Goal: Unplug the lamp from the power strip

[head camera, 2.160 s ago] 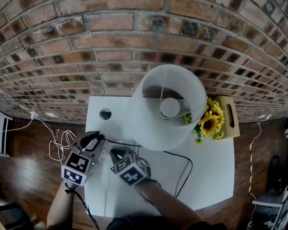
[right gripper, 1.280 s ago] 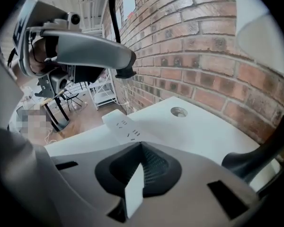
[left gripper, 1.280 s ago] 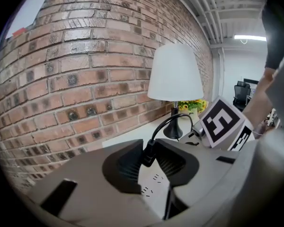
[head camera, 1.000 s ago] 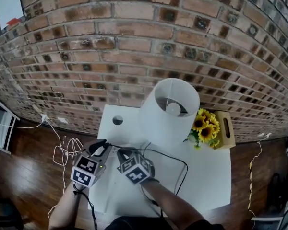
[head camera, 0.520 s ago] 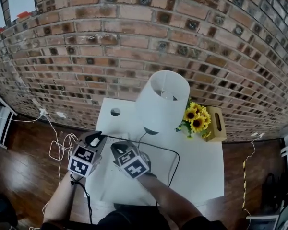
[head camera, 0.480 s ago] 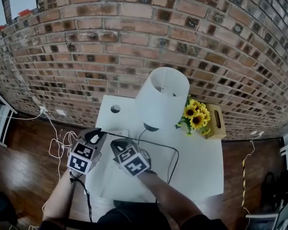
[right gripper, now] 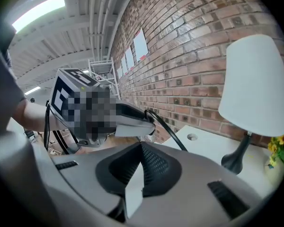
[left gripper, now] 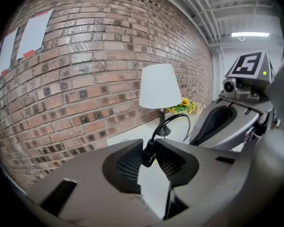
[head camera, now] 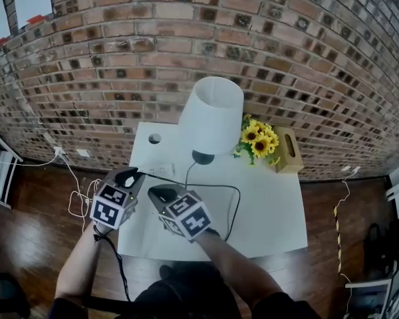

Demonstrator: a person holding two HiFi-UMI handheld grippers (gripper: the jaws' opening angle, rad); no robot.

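Lamp [head camera: 211,115] is standing at the back of the table [head camera: 266,205] while its plug [left gripper: 148,152] is being held up, clamped in the left gripper's [head camera: 128,175] fingers, apparently to keep it clear of the power strip [head camera: 157,171]; the right gripper's [head camera: 159,192] fingers are resting together, empty.

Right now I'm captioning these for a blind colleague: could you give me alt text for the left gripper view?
The left gripper is shut on a black plug, whose black cord arcs away toward a lamp with a white shade. The lamp stands on a white table against a brick wall, with sunflowers beyond it.
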